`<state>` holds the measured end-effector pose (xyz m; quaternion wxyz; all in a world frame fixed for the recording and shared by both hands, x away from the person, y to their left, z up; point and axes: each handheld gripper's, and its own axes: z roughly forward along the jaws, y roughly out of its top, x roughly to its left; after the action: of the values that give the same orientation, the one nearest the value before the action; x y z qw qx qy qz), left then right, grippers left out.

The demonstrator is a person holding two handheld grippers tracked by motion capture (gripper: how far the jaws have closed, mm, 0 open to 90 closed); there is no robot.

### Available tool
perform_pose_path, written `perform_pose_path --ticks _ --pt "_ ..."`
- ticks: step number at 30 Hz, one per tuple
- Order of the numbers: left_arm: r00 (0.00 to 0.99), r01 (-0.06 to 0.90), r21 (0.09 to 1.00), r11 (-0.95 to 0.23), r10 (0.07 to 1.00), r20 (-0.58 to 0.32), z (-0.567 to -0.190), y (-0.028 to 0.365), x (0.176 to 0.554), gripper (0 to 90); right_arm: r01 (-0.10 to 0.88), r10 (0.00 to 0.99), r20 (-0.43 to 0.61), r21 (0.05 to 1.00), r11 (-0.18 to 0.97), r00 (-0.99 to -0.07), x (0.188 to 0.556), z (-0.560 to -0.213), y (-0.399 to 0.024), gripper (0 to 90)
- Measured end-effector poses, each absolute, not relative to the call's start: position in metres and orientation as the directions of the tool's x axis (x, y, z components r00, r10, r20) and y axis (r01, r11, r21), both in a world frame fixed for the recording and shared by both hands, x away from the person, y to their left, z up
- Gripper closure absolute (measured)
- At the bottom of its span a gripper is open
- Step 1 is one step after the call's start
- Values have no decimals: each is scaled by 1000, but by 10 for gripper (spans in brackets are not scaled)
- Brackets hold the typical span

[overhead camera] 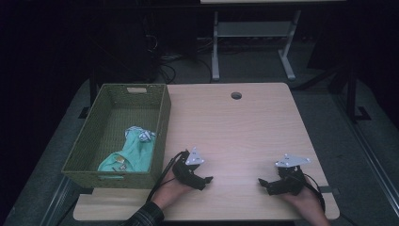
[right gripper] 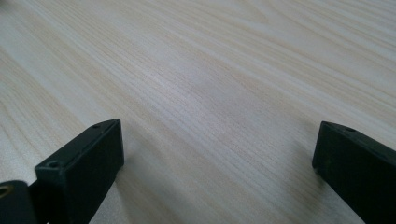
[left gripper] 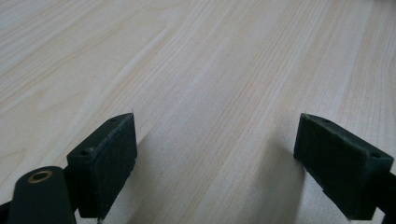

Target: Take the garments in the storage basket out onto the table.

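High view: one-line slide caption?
Both open grippers, left gripper and right gripper, rest on the table beside a basket.

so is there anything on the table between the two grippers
No. In the high view the stretch of wooden table between the left gripper and the right gripper is bare.

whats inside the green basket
A crumpled mint-green cloth with a white patterned part lies at the near end of the green basket; the far end shows bare woven floor. Anything under the cloth is covered.
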<state>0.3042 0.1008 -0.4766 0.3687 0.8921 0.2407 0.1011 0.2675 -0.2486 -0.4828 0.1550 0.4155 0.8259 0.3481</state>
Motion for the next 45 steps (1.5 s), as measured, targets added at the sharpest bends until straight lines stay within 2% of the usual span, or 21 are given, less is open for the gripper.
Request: perform_pose_path --ticks 22,45 --pt "858 389 650 -653 514 3 -470 100 307 131 579 795 34 704 412 -606 267 -483 -249 15" --pt "855 397 659 -639 518 -12 -459 101 311 132 583 796 38 702 409 -604 267 -483 -248 15"
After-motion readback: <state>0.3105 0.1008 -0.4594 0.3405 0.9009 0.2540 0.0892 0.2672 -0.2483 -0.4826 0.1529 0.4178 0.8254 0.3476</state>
